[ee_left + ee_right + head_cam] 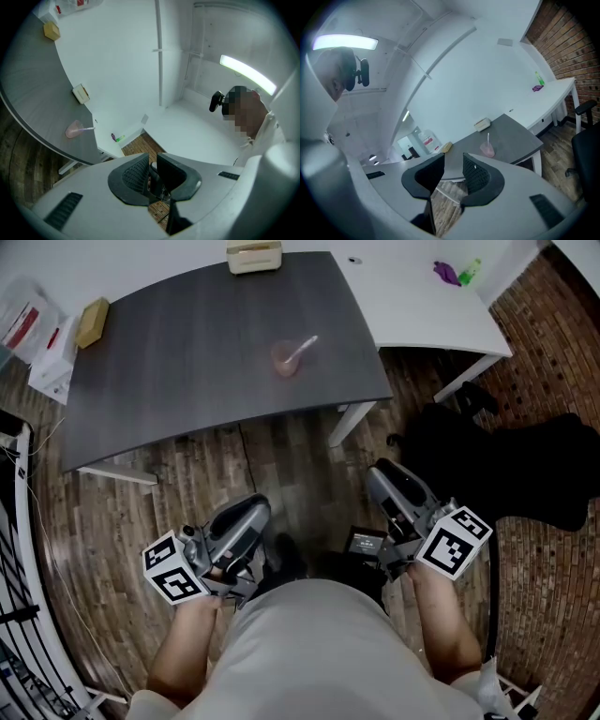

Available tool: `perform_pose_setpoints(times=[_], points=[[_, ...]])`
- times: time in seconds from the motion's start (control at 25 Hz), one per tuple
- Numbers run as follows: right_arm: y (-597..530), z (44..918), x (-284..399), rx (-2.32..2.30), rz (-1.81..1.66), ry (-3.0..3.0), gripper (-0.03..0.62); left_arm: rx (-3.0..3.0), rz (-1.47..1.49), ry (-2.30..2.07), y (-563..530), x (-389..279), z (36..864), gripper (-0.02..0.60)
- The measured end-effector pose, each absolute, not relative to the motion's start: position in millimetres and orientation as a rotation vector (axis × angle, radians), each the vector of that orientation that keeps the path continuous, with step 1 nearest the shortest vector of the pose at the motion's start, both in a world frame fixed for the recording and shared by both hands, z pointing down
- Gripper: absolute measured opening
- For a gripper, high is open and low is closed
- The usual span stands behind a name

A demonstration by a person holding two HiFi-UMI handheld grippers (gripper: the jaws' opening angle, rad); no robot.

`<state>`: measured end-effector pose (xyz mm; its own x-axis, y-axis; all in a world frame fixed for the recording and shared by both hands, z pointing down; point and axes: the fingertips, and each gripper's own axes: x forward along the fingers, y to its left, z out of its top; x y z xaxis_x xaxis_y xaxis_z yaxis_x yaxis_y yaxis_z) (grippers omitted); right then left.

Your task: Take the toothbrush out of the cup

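A pink translucent cup (285, 360) stands on the dark grey table (187, 371), with a pale toothbrush (305, 347) leaning out of it to the right. The cup (73, 130) and toothbrush (87, 129) look small in the left gripper view. In the right gripper view the cup (488, 150) holds the toothbrush (489, 138) upright. My left gripper (251, 510) (153, 164) and right gripper (382, 474) (453, 164) are held low, close to the person's body and well short of the table. Each shows a narrow gap between its pads, with nothing in it.
A beige box (254, 256) sits at the table's far edge and a tan block (92, 322) at its left end. A white desk (422, 306) at the right carries a purple item (447, 274) and a green bottle (470, 271). A black chair (506, 460) stands on the right.
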<state>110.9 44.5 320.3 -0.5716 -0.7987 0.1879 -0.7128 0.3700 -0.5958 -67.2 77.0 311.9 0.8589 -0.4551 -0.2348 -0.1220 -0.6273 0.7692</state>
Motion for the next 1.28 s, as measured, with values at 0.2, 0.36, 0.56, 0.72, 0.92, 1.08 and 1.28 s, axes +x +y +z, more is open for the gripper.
perform_pose_setpoints(times=[0.2,0.36,0.56,0.72,0.92,1.08,1.28], points=[[29,319,106,-1.377,-0.97,2.503,0.126,2.211,-0.537,-0.423,64,-70,315,0.051],[11,322,112,-1.345,-0.978,2.515,0.126,2.212,-0.529,-0.444,51,-63,317,0.051],[-25,328,112,-1.286,-1.013,2.536,0.126,2.208,-0.532,-0.509,22,-63,317,0.051],[-56,330,112,-1.235,-1.028,2.568,0.126,2.197,-0.534,-0.55,-6,-57,319,0.051],[-88,335,117,-1.17,-1.061,2.619,0.126,2.186,-0.551,-0.595,-38,-42,319,0.051],[-110,339,116,-1.124,-1.081,2.651,0.126,2.183,-0.568,-0.627,-58,-37,317,0.051],[-126,341,103,-1.08,-1.094,2.683,0.126,2.172,-0.574,-0.654,-73,-43,320,0.051]])
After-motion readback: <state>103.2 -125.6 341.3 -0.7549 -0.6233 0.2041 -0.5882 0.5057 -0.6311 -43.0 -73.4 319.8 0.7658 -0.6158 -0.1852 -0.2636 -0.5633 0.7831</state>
